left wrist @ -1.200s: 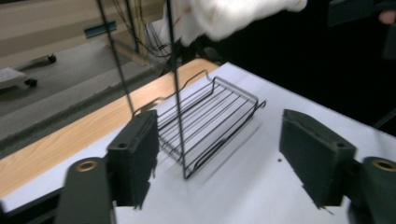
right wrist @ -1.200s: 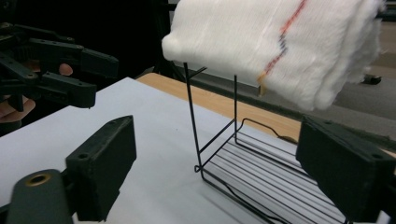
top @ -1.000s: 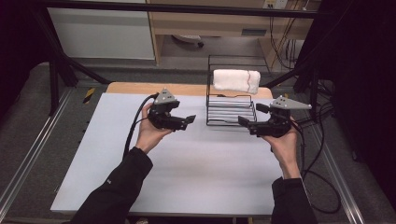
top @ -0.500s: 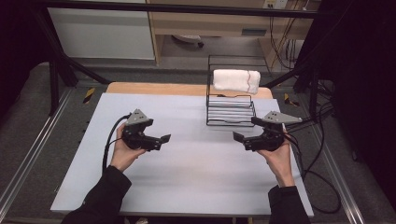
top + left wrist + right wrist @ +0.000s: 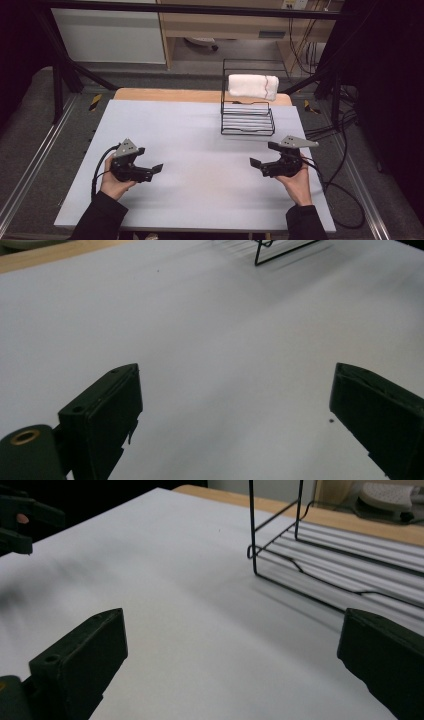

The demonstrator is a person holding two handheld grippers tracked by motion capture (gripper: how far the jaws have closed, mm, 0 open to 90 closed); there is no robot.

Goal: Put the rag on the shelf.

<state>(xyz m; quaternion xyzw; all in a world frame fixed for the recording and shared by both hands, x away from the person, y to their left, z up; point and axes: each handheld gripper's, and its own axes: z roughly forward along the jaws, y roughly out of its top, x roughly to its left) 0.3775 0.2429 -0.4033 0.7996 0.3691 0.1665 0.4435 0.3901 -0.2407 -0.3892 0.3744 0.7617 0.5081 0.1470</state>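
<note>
A black wire rack stands at the back right of the pale table, with a rolled white towel lying on its top tier. My left gripper is low over the table's front left, open, with nothing between its jaws. My right gripper hovers at the front right, a little in front of the rack, and is open and empty too. The rack's lower shelf shows at the upper right of the right gripper view, and one rack corner at the top of the left gripper view.
A wooden strip runs along the table's far edge. Cables trail off the right side. Dark frame posts stand at the back corners. The other gripper is visible far left in the right gripper view.
Both hands have pulled back toward the front of the table and spread apart, away from the rack. Both grippers stay open and empty. The towel has not moved.
</note>
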